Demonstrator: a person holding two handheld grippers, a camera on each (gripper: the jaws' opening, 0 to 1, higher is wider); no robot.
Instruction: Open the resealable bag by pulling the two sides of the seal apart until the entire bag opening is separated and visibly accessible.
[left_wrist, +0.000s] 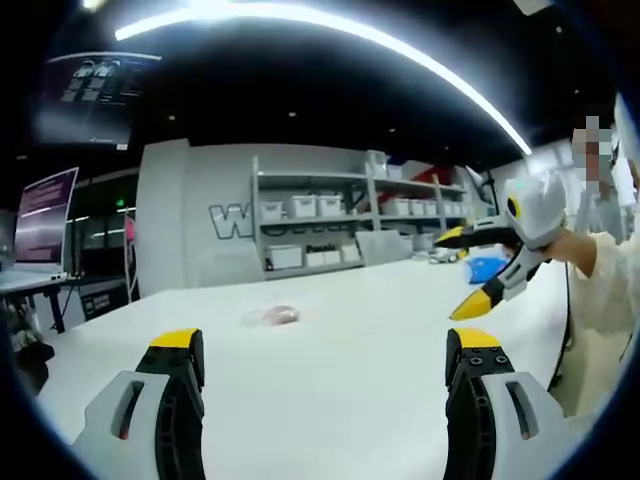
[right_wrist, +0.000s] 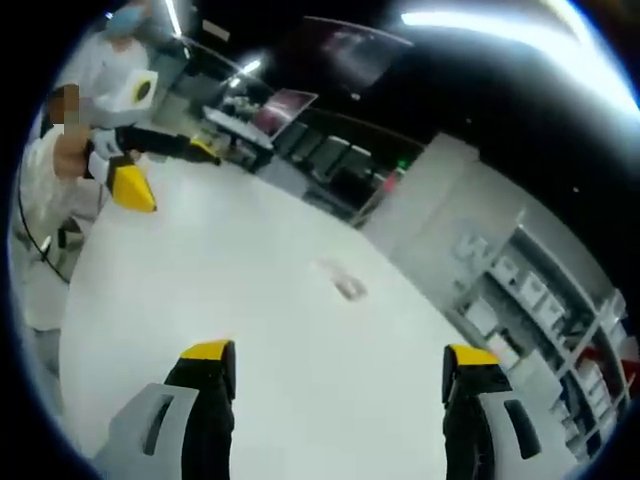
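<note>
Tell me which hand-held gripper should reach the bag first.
Neither clearly. The small clear plastic bag lies flat on the white table, far ahead of both open hand-held grippers, left and right.

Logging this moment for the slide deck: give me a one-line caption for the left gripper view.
Left gripper open above the white table, resealable bag lying untouched ahead, right gripper raised nearby.

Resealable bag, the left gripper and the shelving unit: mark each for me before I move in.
resealable bag (left_wrist: 272, 316): left gripper view, on the pinkish contents at its middle.
left gripper (left_wrist: 325, 352): left gripper view, midway between its yellow-tipped jaws.
shelving unit (left_wrist: 330, 208): left gripper view, on a white bin.
</note>
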